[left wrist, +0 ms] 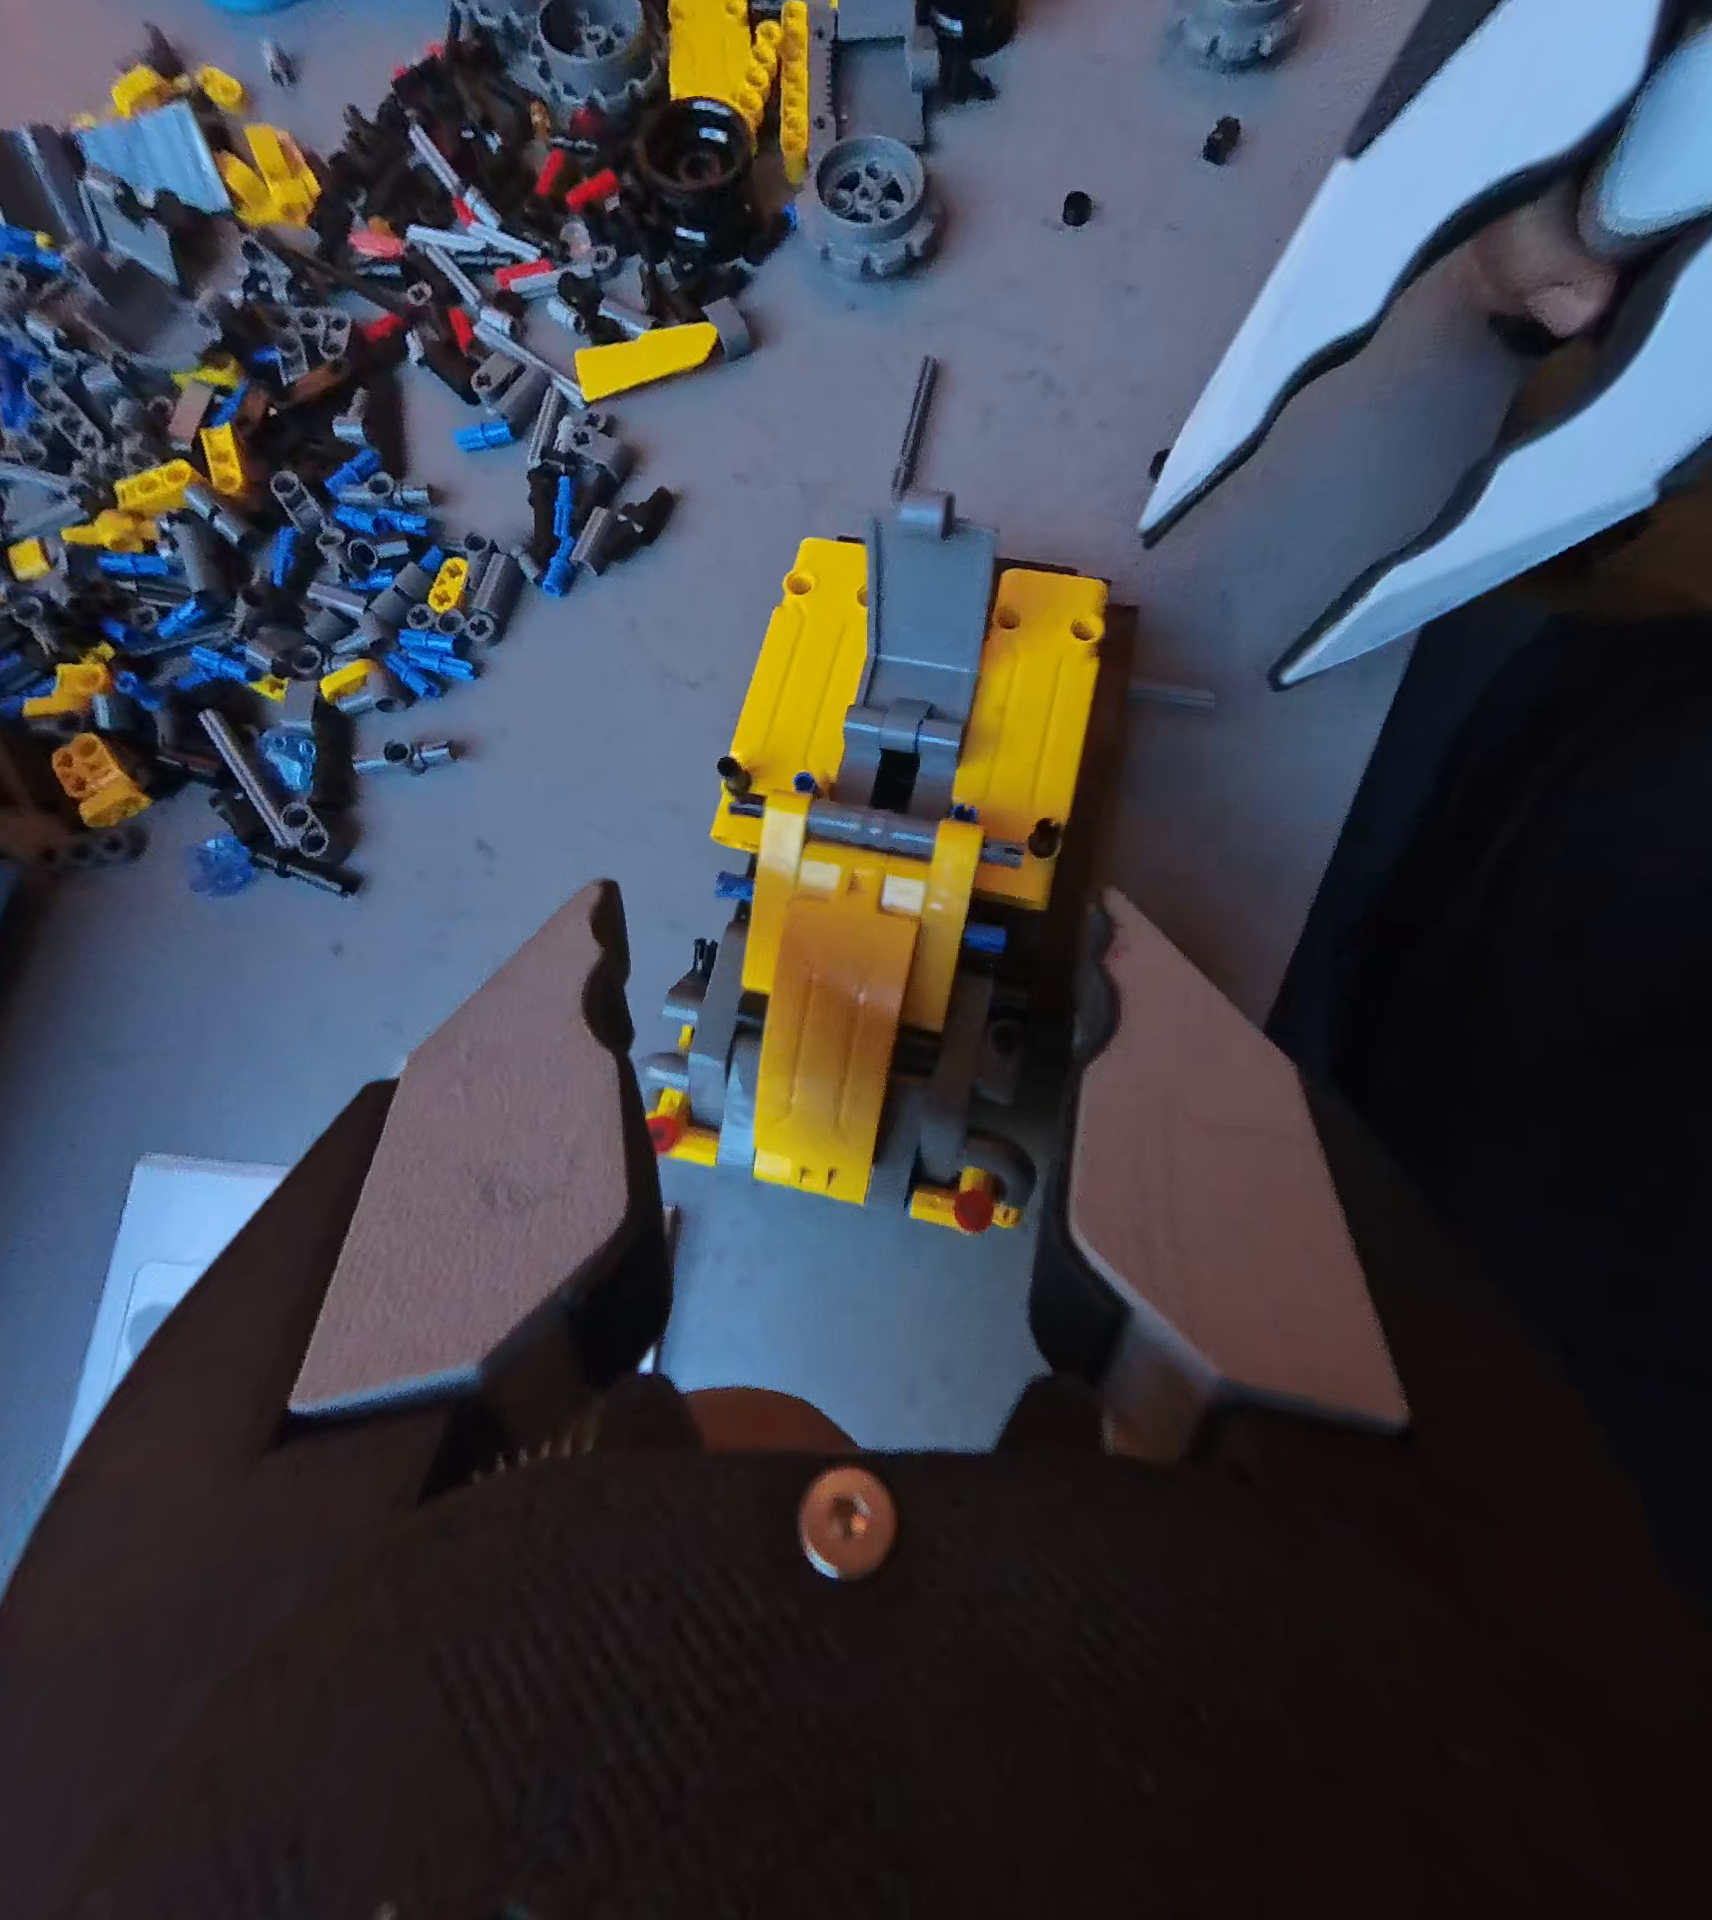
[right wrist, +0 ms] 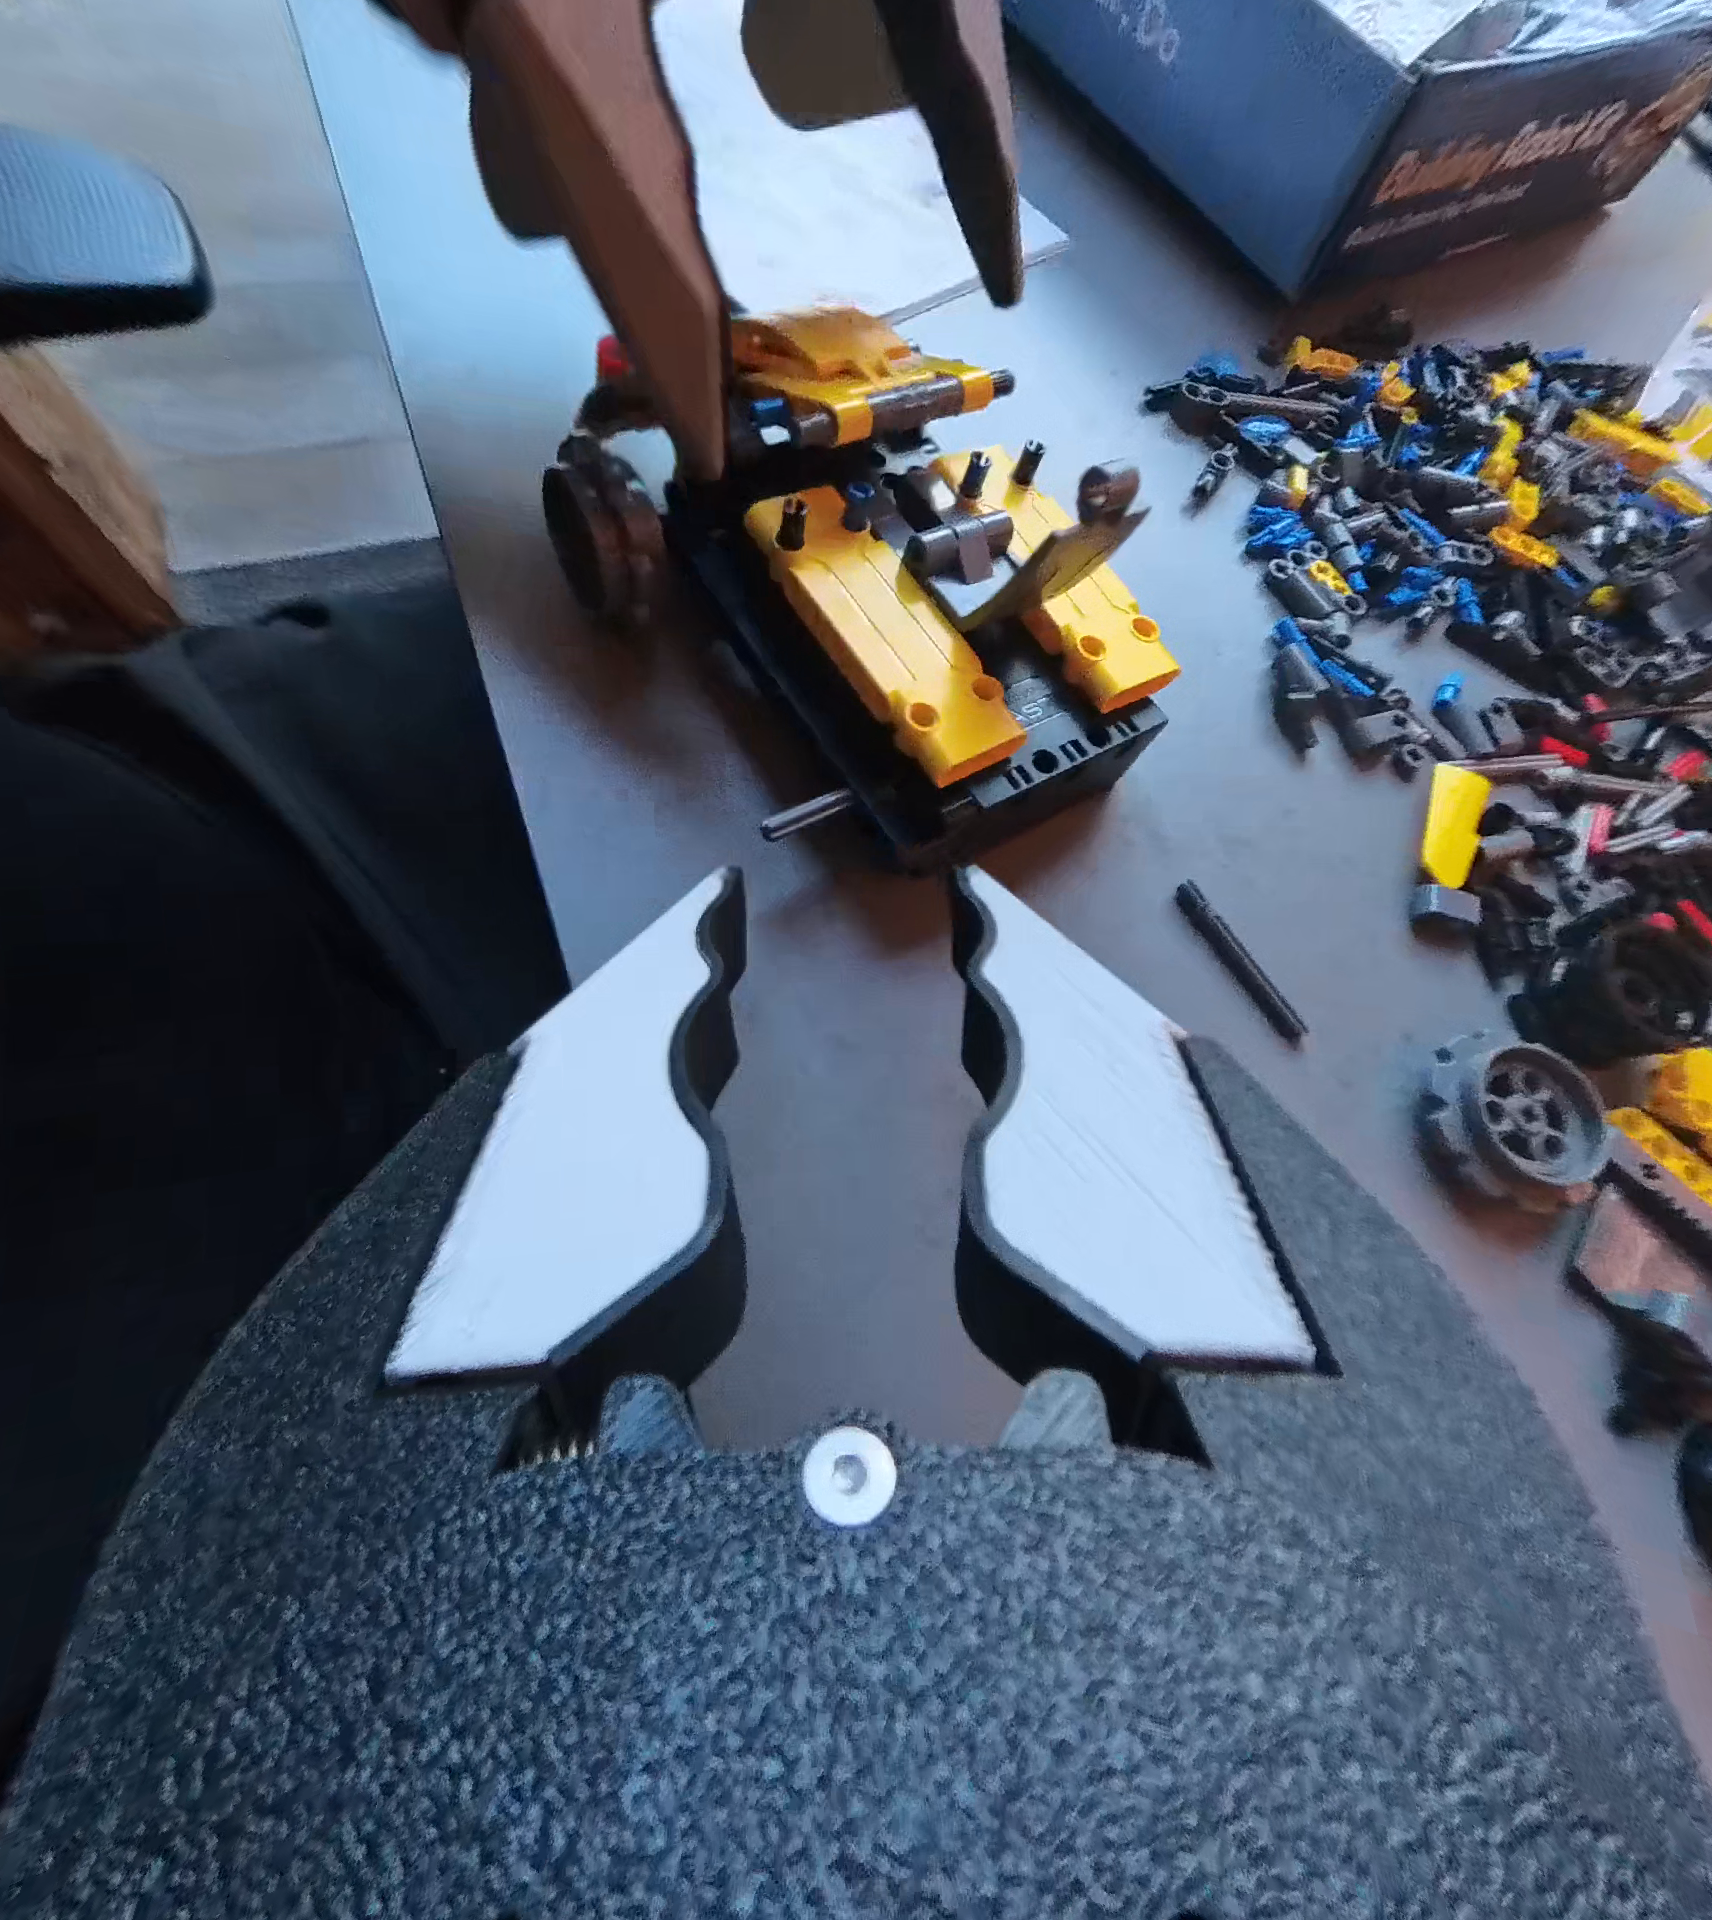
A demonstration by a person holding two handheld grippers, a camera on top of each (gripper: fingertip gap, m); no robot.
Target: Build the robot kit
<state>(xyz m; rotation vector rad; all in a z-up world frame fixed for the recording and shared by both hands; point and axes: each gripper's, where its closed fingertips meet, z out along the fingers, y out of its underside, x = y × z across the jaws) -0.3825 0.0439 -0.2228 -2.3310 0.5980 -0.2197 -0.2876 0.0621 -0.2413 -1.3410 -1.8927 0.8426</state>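
The grey tabletop (left wrist: 831, 343) fills most of both views, its edge running down the left of the right wrist view beside a dark chair (right wrist: 41, 229). A dark blue box (right wrist: 1351, 125) sits at the upper right of that view. A wide pile of loose building pieces (left wrist: 208, 499), yellow, blue, black and grey, covers the upper left of the left wrist view.

At centre frame stands a half-built yellow toy vehicle (left wrist: 893, 831) on a black base. The left hand-held gripper (left wrist: 857, 904), with brown fingers, is spread wide around the vehicle's near end; in the right wrist view one brown finger touches the vehicle beside its black wheel (right wrist: 603, 530), the other is clear of it.

The right hand-held gripper (right wrist: 847, 883), with white fingers, is spread and holds nothing, its tips just short of the vehicle's black base. A loose grey wheel (right wrist: 1527, 1122) and a thin black rod (right wrist: 1241, 961) lie to its right.
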